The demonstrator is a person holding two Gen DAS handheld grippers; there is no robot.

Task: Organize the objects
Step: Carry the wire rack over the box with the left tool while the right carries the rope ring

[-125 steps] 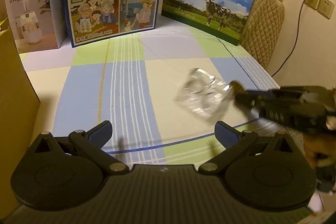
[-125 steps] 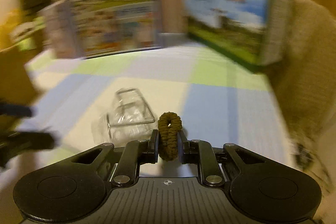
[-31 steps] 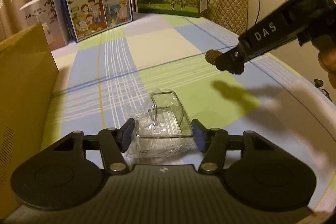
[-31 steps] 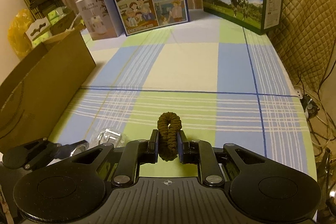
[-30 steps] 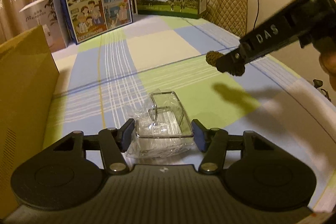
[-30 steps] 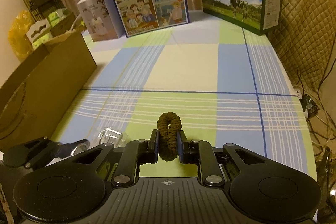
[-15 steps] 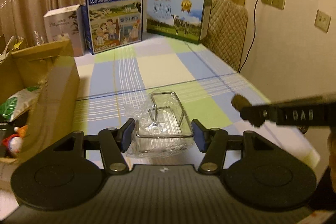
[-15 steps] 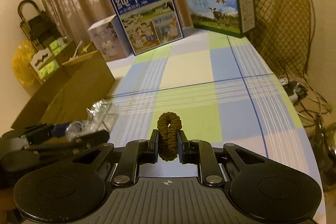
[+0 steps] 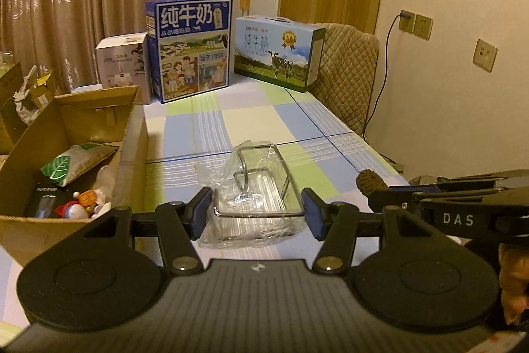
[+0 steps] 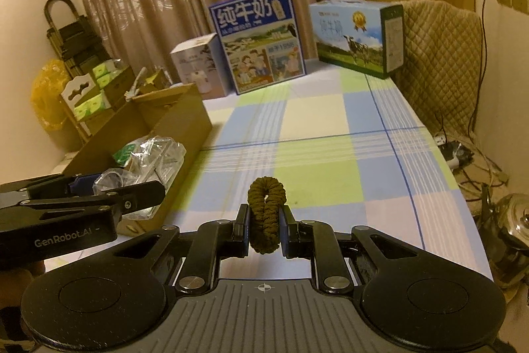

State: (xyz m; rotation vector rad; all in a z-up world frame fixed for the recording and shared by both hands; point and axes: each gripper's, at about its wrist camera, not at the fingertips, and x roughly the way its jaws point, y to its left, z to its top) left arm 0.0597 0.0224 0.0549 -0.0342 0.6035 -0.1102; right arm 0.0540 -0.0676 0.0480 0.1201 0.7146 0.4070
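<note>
Left tongs (image 9: pixel 257 210) level, pinching wrapped rack (image 9: pixel 258 194) – right tongs (image 10: pixel 264 229) level, pinching hair tie (image 10: pixel 265 214)

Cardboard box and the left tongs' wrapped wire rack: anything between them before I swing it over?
Nothing: in the left wrist view only bare checked tablecloth separates the wire rack from the cardboard box.

Two milk cartons (image 9: pixel 188 52) (image 9: pixel 276 53), one white box (image 9: pixel 120 60), one cardboard box (image 9: pixel 132 134), one hair tie (image 10: pixel 266 215), one wrapped wire rack (image 9: pixel 256 187)
</note>
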